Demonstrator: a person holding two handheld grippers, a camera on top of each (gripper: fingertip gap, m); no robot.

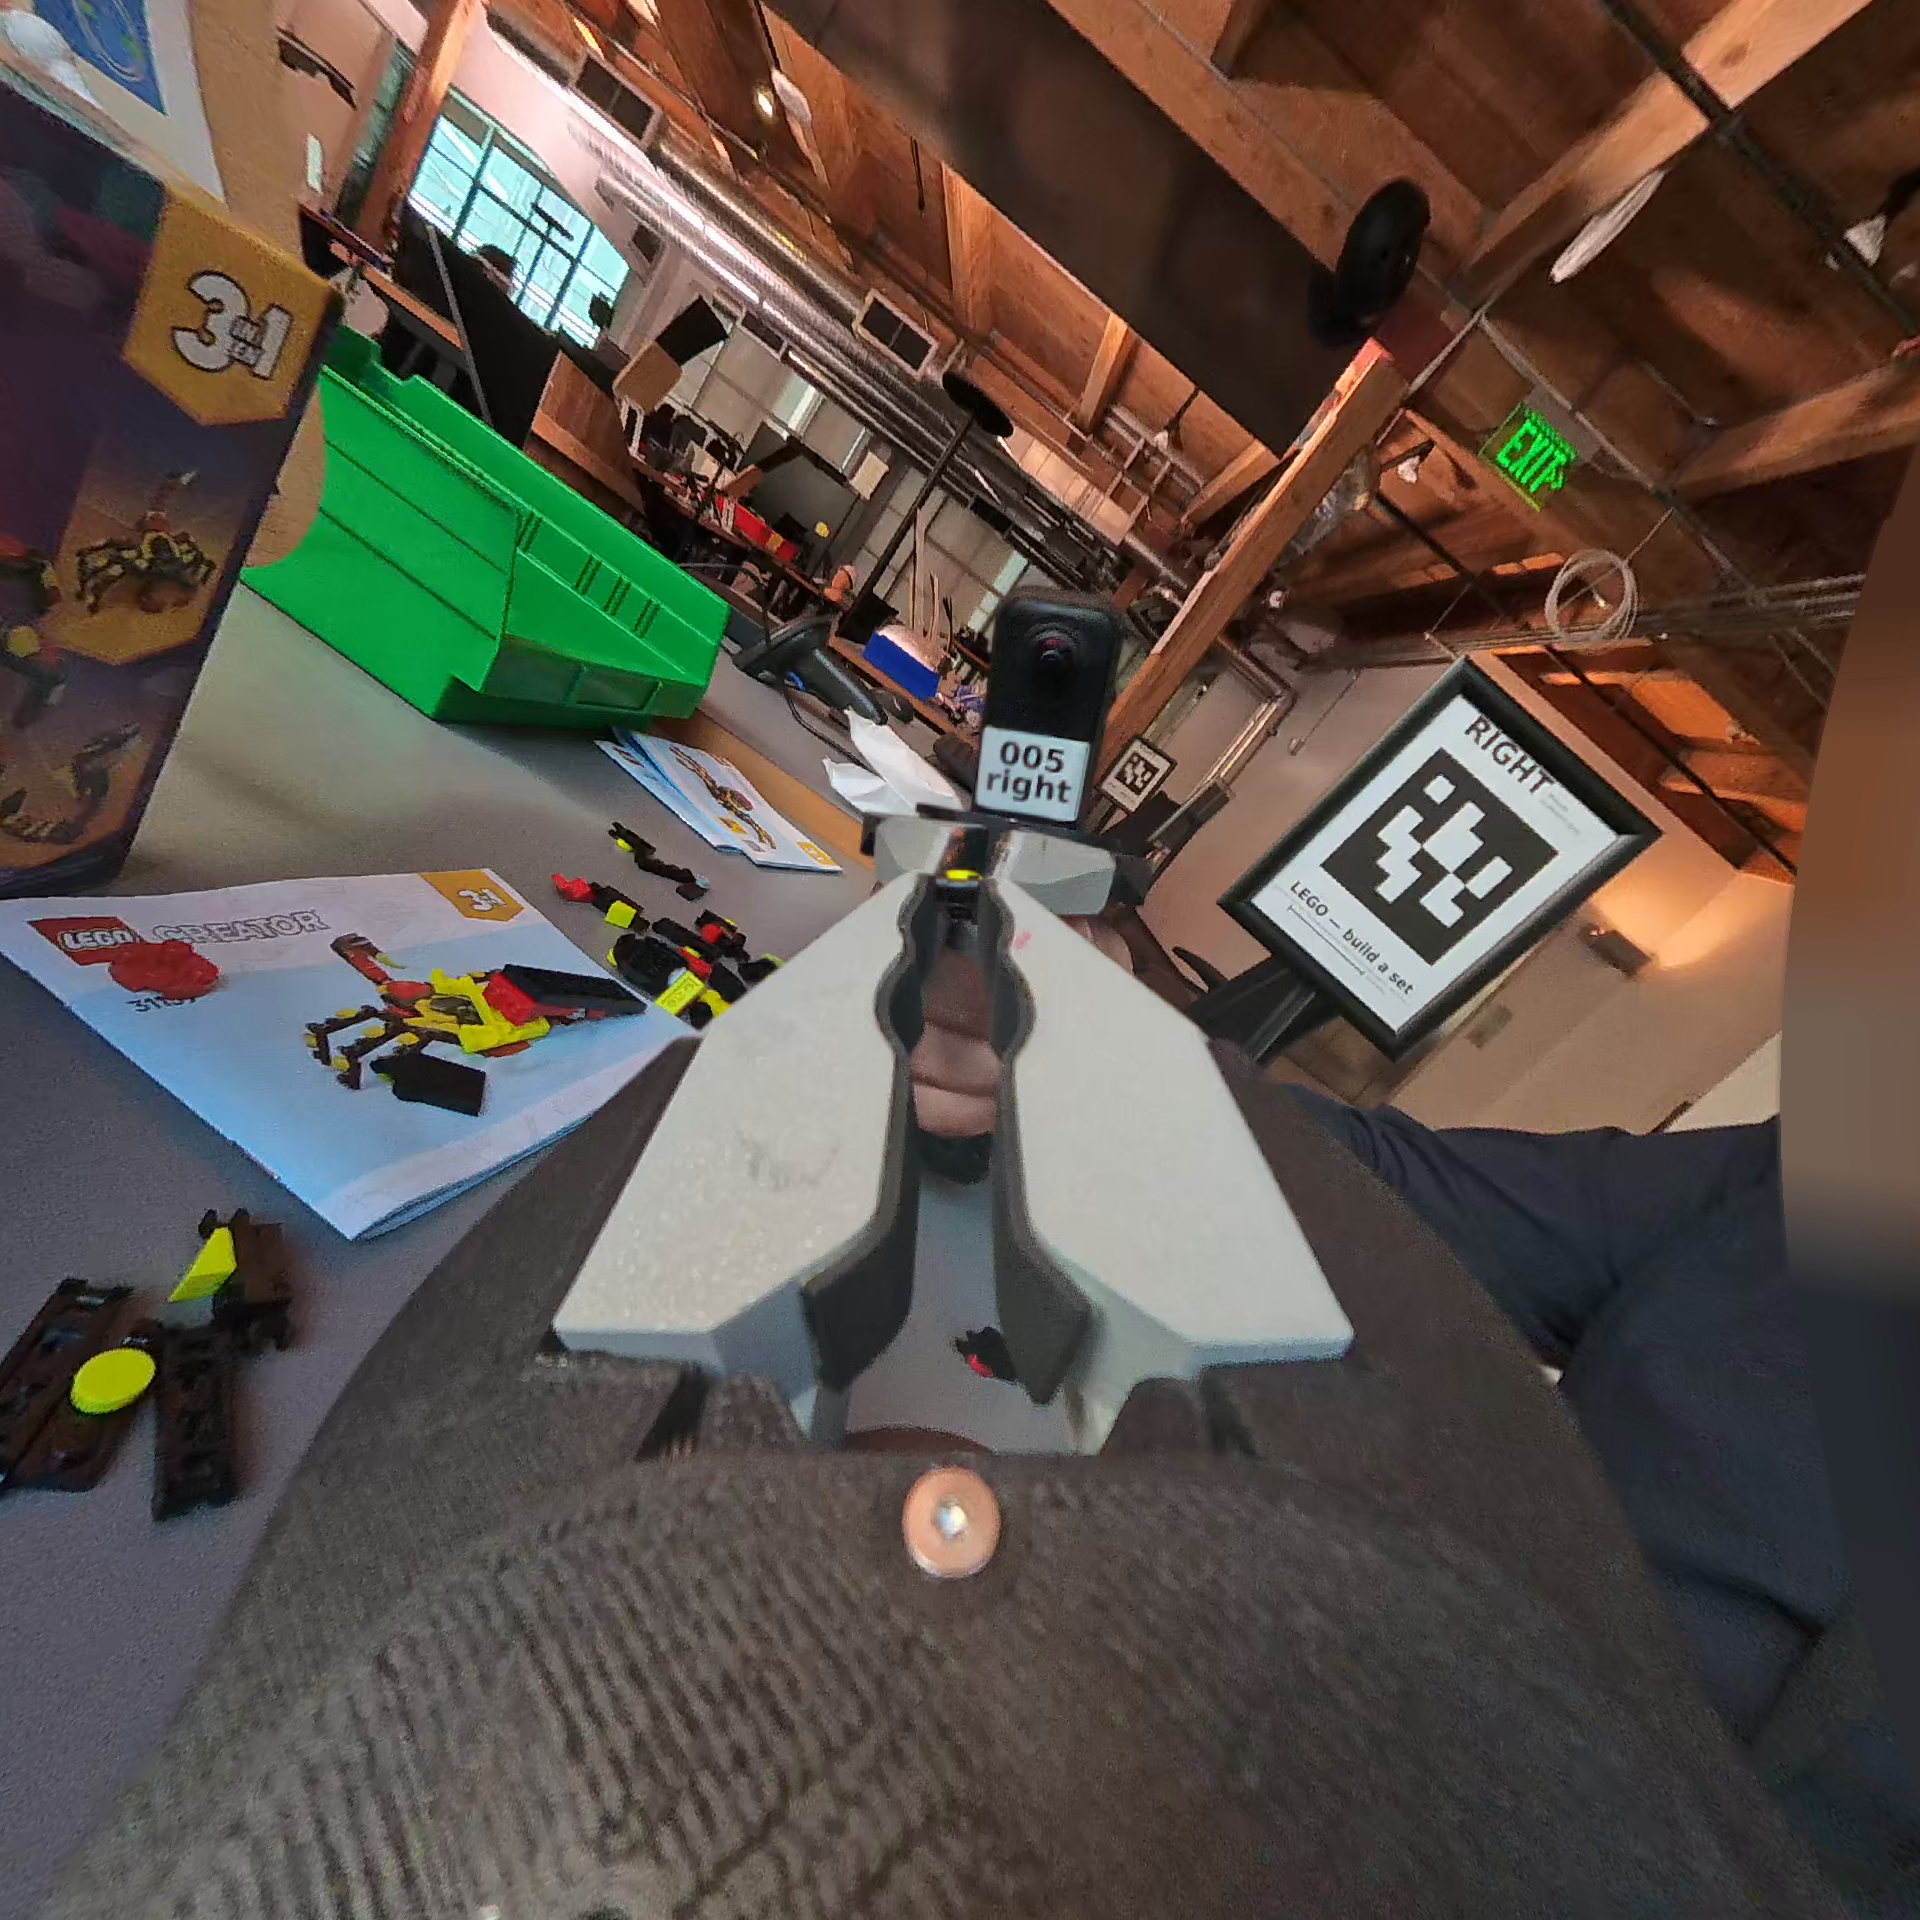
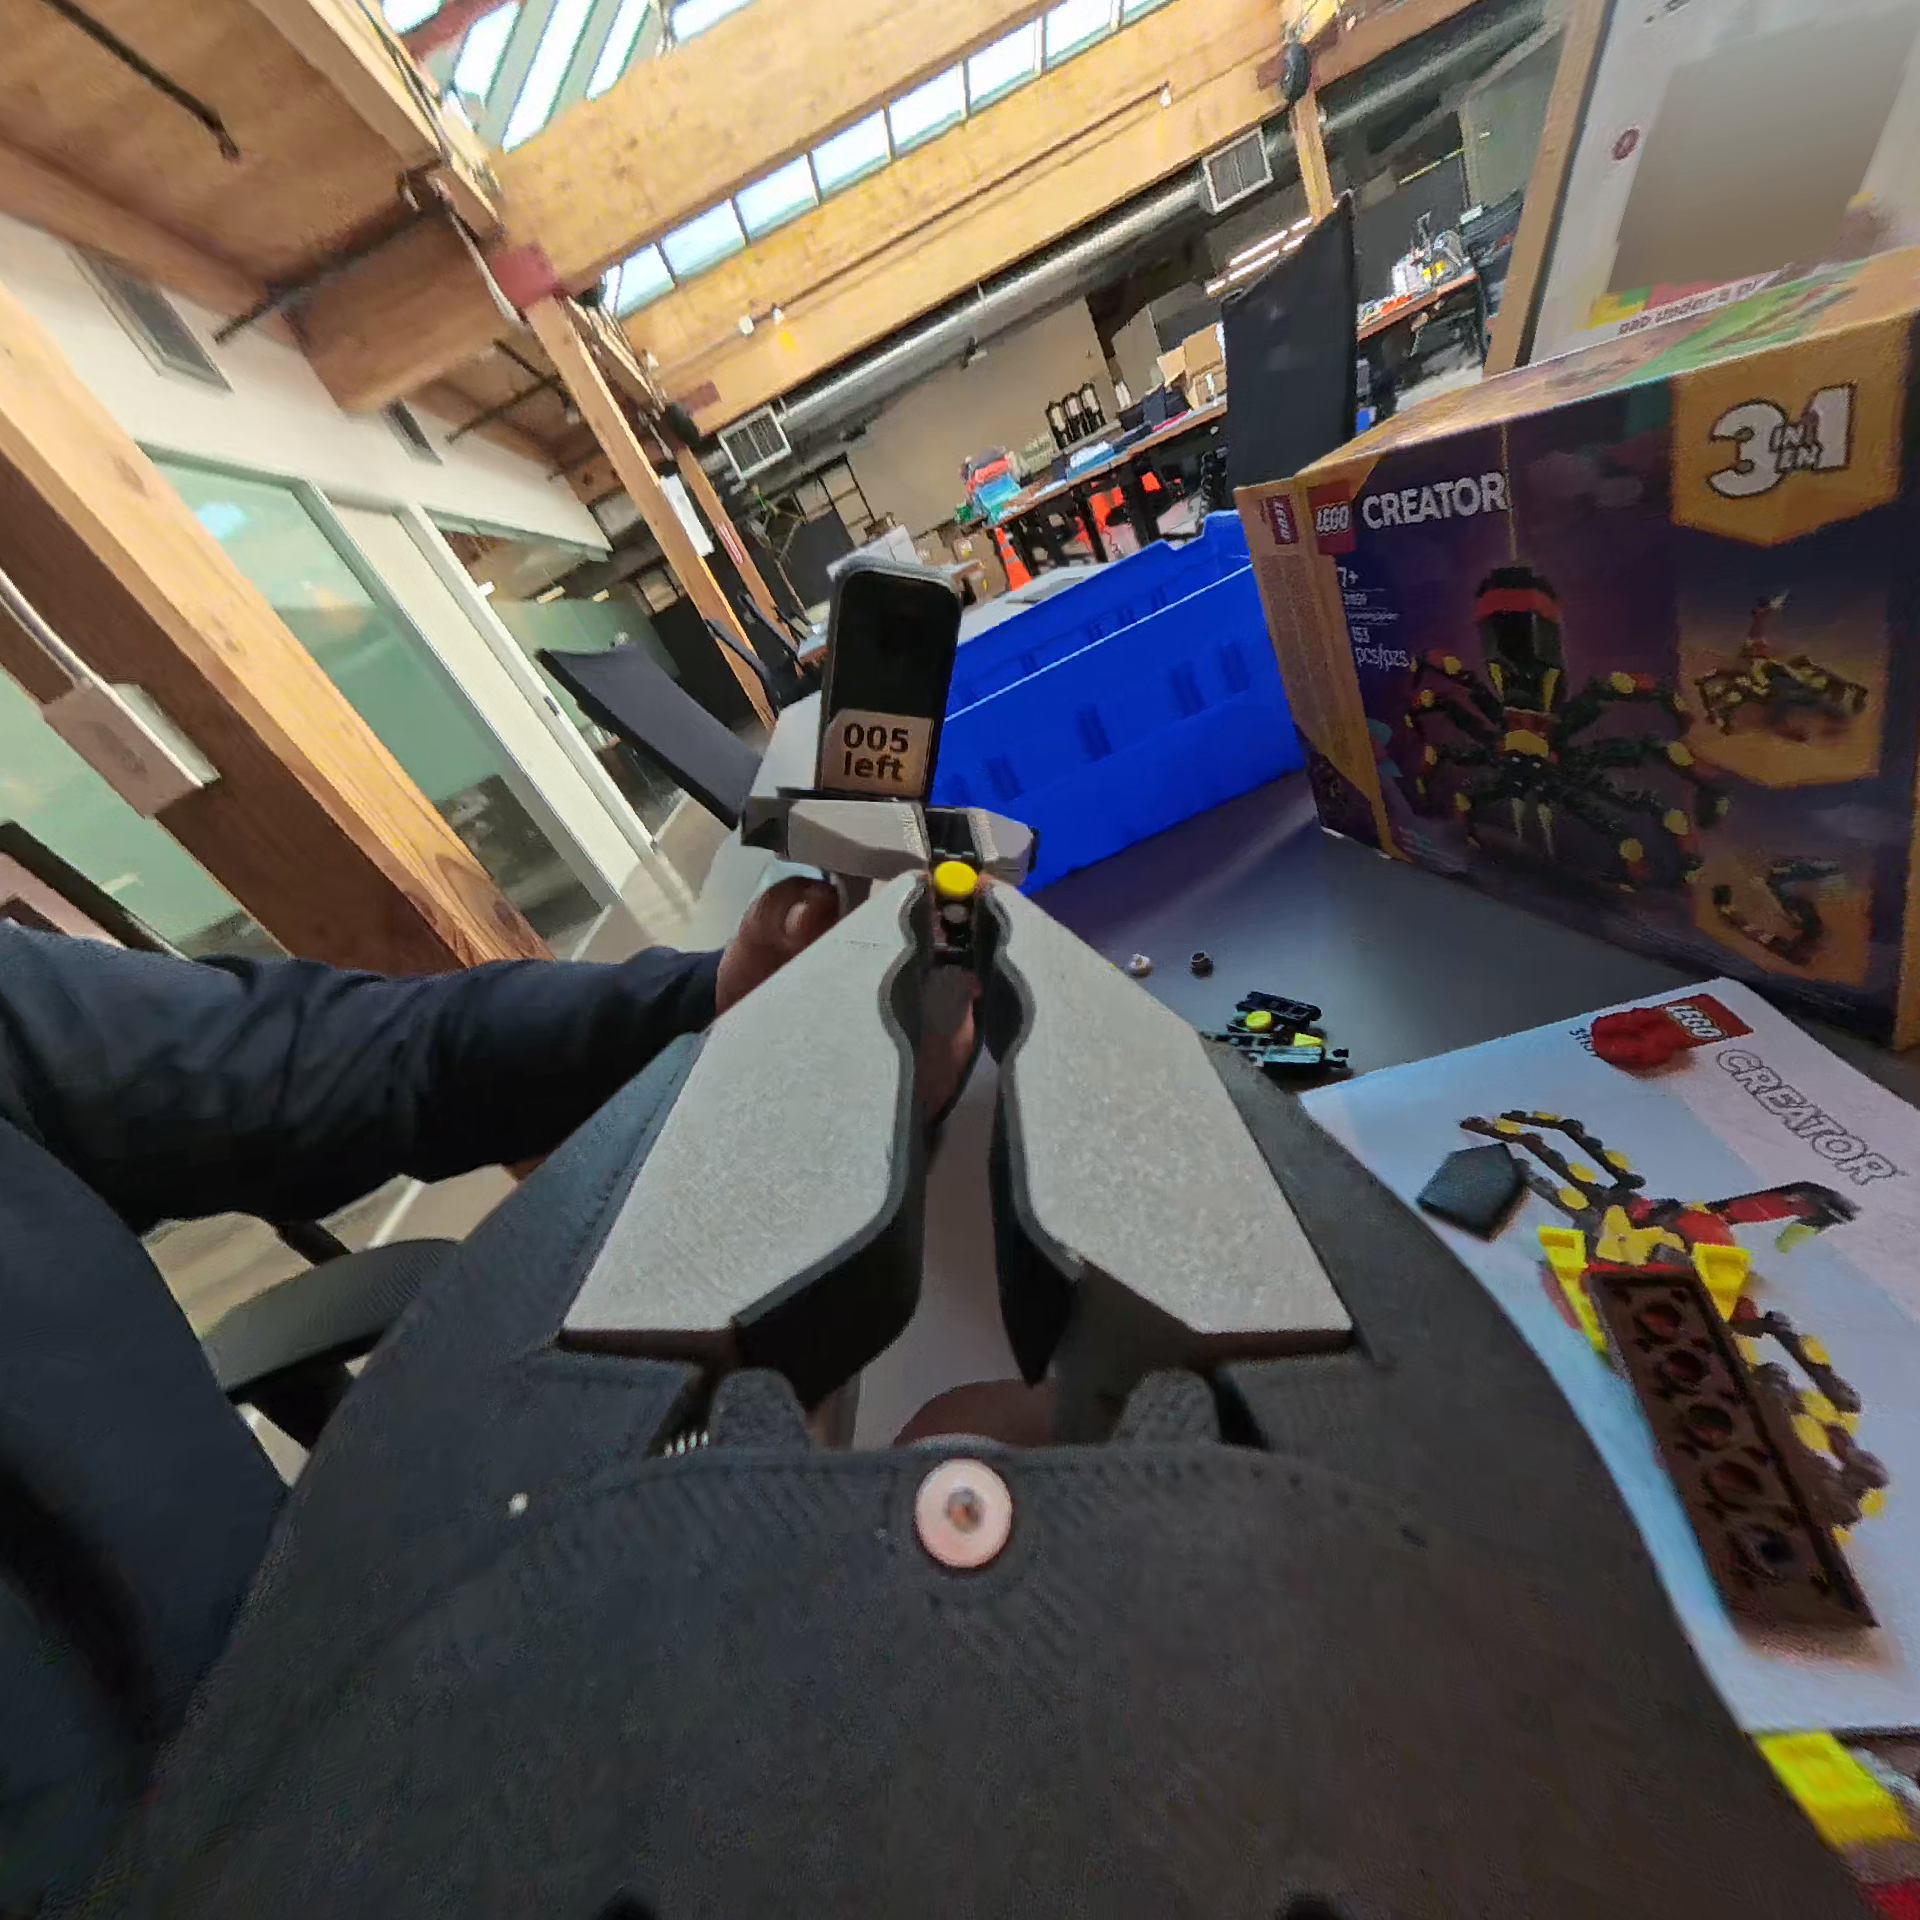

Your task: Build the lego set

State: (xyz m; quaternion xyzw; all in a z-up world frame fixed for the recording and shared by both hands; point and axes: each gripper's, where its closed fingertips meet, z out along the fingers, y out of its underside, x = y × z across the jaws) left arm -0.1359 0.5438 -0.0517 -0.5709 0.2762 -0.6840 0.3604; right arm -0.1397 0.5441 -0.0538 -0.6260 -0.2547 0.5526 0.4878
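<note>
Btwn both tongs (image 2: 954, 914): small round-topped yellow/blk piece (image 2: 954, 881)

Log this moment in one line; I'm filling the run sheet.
left gripper: shut on small black-and-yellow piece | right gripper: shut on same piece | grippers tip to tip above table | loose bricks beside instruction booklet

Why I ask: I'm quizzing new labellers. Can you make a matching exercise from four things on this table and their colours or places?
1 bin in the left wrist view
2 Lego box
3 instruction booklet
4 round tile

a yellow, on brown pieces
b green
c pale blue, lying flat
d purple, standing upright

Pairs: 1-b; 2-d; 3-c; 4-a
</note>
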